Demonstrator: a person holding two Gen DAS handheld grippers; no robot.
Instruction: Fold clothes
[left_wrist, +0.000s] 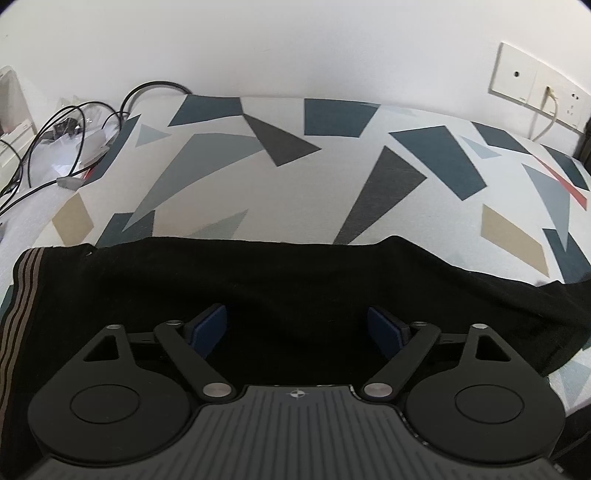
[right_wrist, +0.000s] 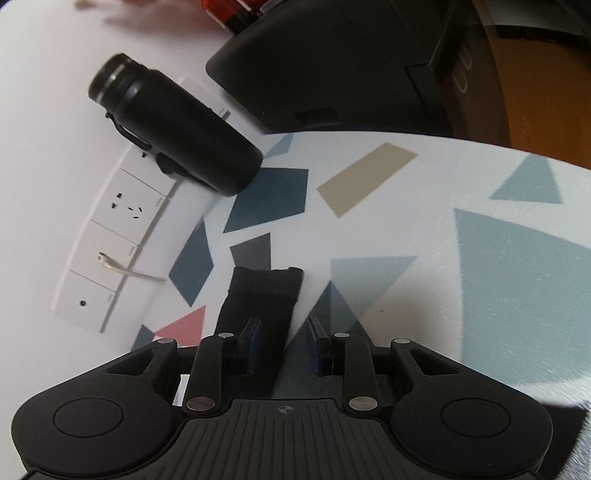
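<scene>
1. Spread wide, the jaws of the left gripper (left_wrist: 297, 326) are seen hanging over the black garment (left_wrist: 295, 280), with nothing pinched between the blue pads (left_wrist: 208, 325).
2. Partly parted, the jaws of the right gripper (right_wrist: 282, 341) are seen with a narrow black strip of cloth (right_wrist: 262, 295) lying between them; the left-hand pad seems to touch it, and no firm pinch is shown.
3. Beyond the jaws, the garment is spread flat across the patterned cover (left_wrist: 258, 177), its striped band (left_wrist: 22, 295) lying at the left edge.
4. Soft, light, limp fabric is judged; sagging and slipping are to be expected.
5. Hold is best taken at a hem or corner, where layers bunch.
6. A black bottle (right_wrist: 173, 125) and wall sockets (right_wrist: 122, 229) are seen further off.
</scene>
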